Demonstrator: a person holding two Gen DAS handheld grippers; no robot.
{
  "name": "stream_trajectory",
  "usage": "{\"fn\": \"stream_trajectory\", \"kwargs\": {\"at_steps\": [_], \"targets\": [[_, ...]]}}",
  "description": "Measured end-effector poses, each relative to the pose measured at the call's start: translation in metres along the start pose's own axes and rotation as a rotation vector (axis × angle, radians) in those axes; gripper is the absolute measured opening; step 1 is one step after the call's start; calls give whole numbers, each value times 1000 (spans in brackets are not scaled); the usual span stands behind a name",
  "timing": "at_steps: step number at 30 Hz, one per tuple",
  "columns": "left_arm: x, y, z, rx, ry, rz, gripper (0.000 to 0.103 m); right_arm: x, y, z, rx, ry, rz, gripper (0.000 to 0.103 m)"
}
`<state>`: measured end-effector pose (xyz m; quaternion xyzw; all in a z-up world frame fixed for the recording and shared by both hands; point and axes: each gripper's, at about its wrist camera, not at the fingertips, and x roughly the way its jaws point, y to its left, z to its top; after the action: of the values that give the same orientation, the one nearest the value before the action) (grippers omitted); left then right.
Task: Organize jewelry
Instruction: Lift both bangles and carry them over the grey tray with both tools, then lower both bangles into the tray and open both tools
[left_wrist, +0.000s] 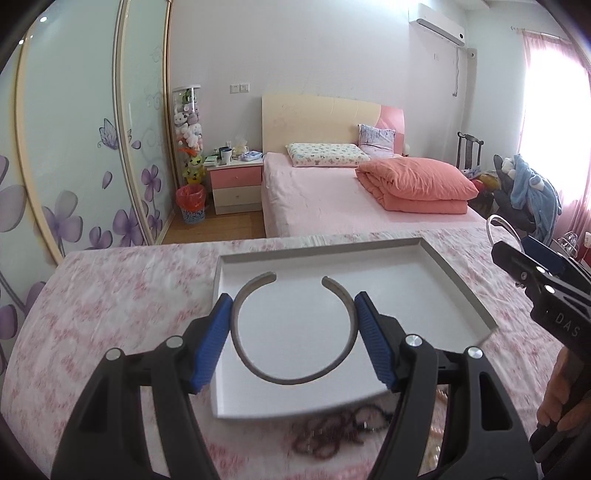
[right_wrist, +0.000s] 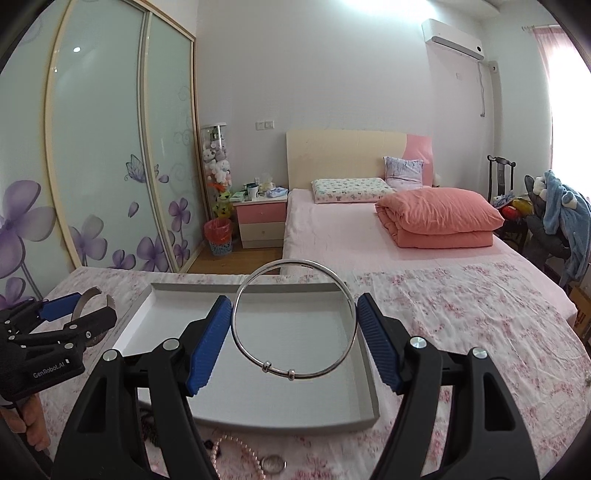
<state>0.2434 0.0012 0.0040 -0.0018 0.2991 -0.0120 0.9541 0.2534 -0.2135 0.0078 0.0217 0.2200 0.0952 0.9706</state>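
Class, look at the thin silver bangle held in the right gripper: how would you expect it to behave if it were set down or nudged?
The bangle looks like rigid metal, keeping its round shape between the right gripper pads, so probably stiff. Thin and smooth, it may slip. On edge in the tray it would likely roll or fall flat; its two small beads may slide.

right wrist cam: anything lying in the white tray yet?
No. The white tray shows only bare floor; the thin silver bangle is held above it in the right claw.
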Motion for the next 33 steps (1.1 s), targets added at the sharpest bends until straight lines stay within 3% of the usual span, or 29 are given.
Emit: {"fn": "stream_trajectory", "kwargs": {"at_steps": [4,11,20,23,25,33], "targets": [[26,1,6,-9,17,4,66,23,-2,4,1,23,0,70],[66,4,6,-22,74,2,66,72,-5,-5,20,147,21,70],[96,8,2,-39,126,-5,66,106,-5,-14,48,261,28,71],[103,9,0,-47,151,-19,66,110,-7,-15,62,282,31,73],[105,10,-2,-53,159,-27,66,109,-7,-16,64,283,33,80],[94,20,-1,-84,143,-10,67,95,-13,-18,55,253,26,80]]}}
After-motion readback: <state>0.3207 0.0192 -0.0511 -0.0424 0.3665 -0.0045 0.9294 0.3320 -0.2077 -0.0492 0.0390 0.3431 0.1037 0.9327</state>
